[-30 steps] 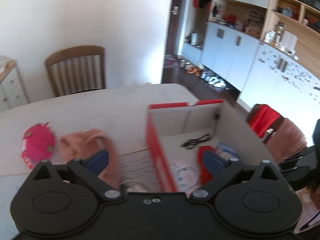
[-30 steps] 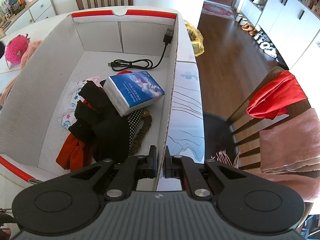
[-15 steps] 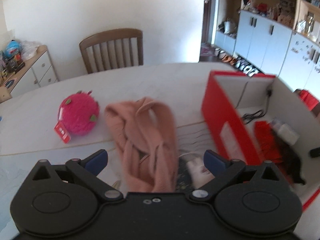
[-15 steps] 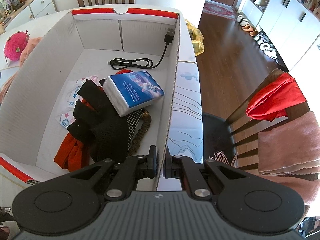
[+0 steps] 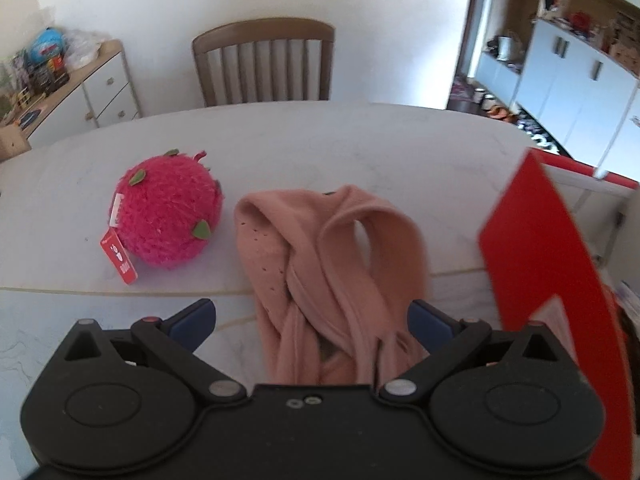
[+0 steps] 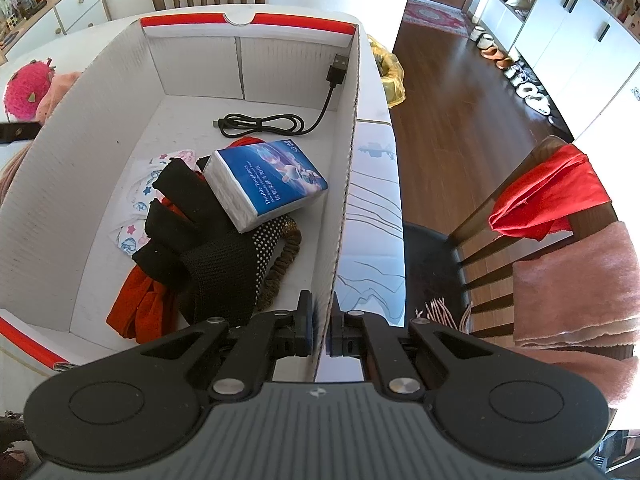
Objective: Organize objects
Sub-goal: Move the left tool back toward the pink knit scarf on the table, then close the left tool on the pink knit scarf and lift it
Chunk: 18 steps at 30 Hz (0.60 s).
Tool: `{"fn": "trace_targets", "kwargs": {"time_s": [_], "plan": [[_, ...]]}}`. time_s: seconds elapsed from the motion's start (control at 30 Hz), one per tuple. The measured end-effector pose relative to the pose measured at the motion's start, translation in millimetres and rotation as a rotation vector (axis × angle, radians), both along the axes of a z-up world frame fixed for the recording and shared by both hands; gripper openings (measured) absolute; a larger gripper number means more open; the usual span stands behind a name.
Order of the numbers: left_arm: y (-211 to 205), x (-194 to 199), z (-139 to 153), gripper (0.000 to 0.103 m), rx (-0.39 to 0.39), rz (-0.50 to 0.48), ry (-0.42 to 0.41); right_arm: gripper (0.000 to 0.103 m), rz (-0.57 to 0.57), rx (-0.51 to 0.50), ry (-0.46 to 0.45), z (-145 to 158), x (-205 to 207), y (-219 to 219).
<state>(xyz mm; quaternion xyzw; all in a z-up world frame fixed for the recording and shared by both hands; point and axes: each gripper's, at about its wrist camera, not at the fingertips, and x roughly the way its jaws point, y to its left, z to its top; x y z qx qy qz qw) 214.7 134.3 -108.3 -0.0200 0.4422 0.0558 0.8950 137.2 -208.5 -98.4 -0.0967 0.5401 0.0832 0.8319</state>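
Observation:
A pink knitted scarf (image 5: 328, 264) lies bunched on the white table (image 5: 360, 148), its near end between the open jaws of my left gripper (image 5: 312, 320). A pink plush ball (image 5: 168, 216) with a red tag sits left of it. The red-and-white cardboard box (image 6: 200, 64) stands to the right; its red outer wall (image 5: 548, 264) shows in the left wrist view. My right gripper (image 6: 319, 326) is shut on the box's right wall. Inside lie a blue tissue pack (image 6: 268, 184), black gloves (image 6: 200, 248), a black USB cable (image 6: 276, 120), red cloth and patterned fabric.
A wooden chair (image 5: 264, 64) stands behind the table and a white drawer cabinet (image 5: 80, 96) at far left. Right of the box, a chair (image 6: 520, 240) carries a red cloth and a pink towel. A yellow item (image 6: 388, 68) sits by the box's far right corner.
My left gripper has swung left, away from the box, and now faces the pink scarf and plush ball. My right gripper has stayed clamped on the box wall.

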Motion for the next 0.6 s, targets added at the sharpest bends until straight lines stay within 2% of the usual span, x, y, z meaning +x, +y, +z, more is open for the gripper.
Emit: {"fn": "trace_targets", "kwargs": {"time_s": [0.27,0.47,0.6], "plan": [[0.1,17.8,-27.9,0.102,0.000,-0.003,0.077,0.006,-0.008,0.001,0.004,-0.7,1.3,0.9],[-1.4,18.9,-37.6,0.101,-0.003,-0.016,0.102,0.006,-0.013,0.003,0.008,-1.1,2.2,1.0],[0.9,14.2,-41.7,0.096,-0.027,-0.014,0.098,0.005,-0.014,0.004,0.009,-1.1,2.8,1.1]]}}
